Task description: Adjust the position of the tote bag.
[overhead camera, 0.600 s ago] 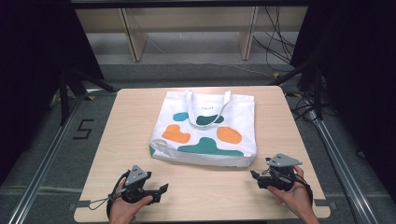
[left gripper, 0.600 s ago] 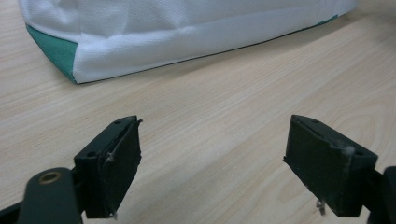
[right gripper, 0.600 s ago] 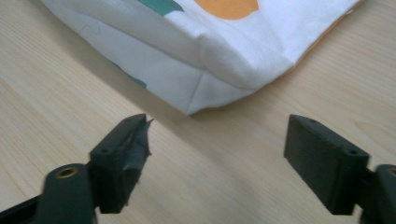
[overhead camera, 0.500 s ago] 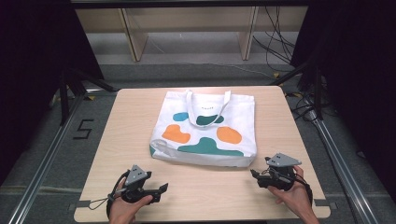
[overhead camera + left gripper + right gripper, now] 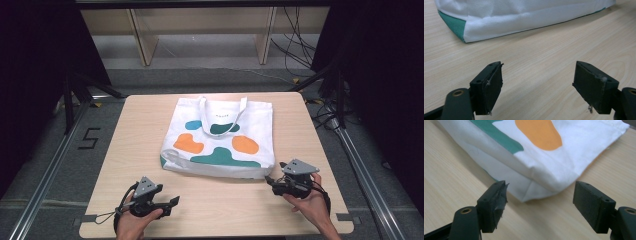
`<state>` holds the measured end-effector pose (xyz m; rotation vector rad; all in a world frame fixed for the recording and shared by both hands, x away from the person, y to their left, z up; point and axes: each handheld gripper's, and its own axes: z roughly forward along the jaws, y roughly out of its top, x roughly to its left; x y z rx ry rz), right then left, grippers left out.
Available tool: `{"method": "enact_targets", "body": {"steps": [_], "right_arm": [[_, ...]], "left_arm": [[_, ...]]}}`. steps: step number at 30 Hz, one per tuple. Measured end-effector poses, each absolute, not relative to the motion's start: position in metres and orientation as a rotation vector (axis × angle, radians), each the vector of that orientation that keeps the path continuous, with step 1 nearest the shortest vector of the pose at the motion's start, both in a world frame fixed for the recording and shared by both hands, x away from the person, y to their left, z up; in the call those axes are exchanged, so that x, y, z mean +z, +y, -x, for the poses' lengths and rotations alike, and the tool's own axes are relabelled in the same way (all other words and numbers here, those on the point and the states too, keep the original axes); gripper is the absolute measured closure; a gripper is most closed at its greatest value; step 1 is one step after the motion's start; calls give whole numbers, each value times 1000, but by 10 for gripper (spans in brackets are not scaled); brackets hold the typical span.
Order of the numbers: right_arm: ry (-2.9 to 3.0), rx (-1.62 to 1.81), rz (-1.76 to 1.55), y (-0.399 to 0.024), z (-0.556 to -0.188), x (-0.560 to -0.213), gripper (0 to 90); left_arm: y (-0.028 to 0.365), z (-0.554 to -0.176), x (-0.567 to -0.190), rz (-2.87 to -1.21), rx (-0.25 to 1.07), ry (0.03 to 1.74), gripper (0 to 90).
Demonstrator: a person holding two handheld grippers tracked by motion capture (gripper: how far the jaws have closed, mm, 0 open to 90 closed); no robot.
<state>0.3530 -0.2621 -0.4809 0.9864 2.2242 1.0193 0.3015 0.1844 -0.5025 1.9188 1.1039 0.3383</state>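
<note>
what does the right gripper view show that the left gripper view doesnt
Right gripper view alone: the tote bag's printed face, with an orange blob and a green shape, and one of the bag's near corners lying just beyond the open jaws of the right gripper.

Left gripper view alone: the bag's green side panel at a different near corner, and a long stretch of its plain white bottom edge, farther beyond the open jaws of the left gripper.

Both: the same white bag lying flat on the light wooden table, two black jaws spread wide, nothing held.

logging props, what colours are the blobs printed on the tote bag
Orange and teal green blobs on the white tote bag, clearest in the high view.
</note>
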Motion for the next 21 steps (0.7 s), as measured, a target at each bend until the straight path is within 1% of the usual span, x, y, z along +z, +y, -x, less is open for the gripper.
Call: {"method": "enact_targets", "body": {"steps": [3, 4, 7, 8, 9, 10, 11, 17, 18, 19, 20, 21], "right_arm": [[2228, 1013, -964, -258, -358, -480, 281], [2236, 1012, -962, -255, -362, -479, 304], [2241, 1020, -939, -252, -367, -478, 321], [2259, 1023, -933, -250, -370, -477, 352], [2250, 1017, -901, -250, -372, -476, 371], [2250, 1017, -901, -250, -372, -476, 371], [2269, 1009, -887, -247, -374, -476, 398], [2306, 1017, -807, -240, -381, -477, 429], [2327, 1015, -795, -237, -383, -478, 459], [2327, 1015, -795, -237, -383, -478, 459], [2346, 1004, -781, -235, -384, -480, 528], [2346, 1004, -781, -235, -384, -480, 528]], "left_arm": [[184, -302, -503, -1922, 339, 1106, 224], [184, -302, -503, -1923, 336, 1109, 219], [186, -302, -503, -1949, 339, 1100, 219], [186, -302, -503, -1946, 346, 1106, 219], [186, -302, -503, -1951, 350, 1103, 219], [186, -302, -503, -1954, 349, 1100, 219], [186, -303, -503, -1951, 349, 1111, 219], [186, -302, -503, -1951, 351, 1112, 221], [186, -302, -503, -1943, 347, 1116, 225], [187, -302, -502, -1963, 342, 1104, 225], [187, -302, -502, -1964, 345, 1105, 229], [187, -302, -502, -1964, 345, 1105, 238]]}}
